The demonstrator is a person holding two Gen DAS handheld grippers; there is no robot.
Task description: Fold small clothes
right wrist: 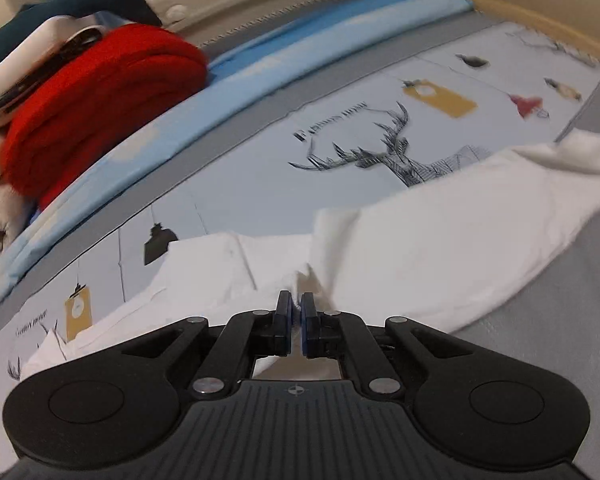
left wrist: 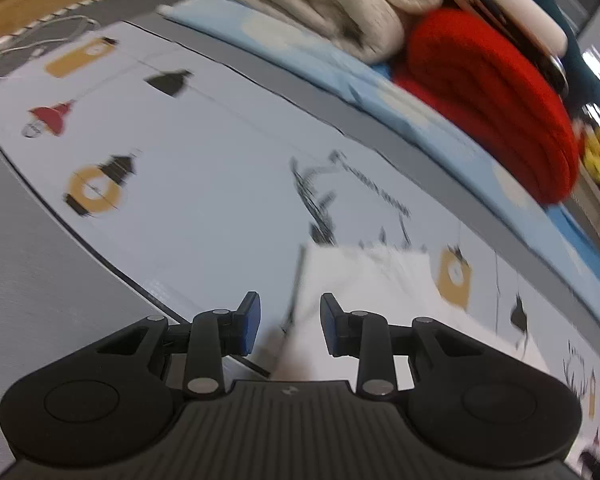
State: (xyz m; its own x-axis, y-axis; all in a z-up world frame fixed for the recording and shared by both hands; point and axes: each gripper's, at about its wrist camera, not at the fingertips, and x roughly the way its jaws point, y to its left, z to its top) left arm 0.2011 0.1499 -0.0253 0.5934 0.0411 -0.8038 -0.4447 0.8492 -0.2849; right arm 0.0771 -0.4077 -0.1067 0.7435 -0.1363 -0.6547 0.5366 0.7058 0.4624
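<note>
Nearby, red knit tops blue mat.

Each view looks forward from just behind its own jaws, tilted steeply down and close over the printed sheet. The left wrist view faces the folded red knit at its upper right; the right wrist view faces the same red knit at its upper left. Both share the white garment, the antler print, the blue bedding strip and the sheet.
</note>
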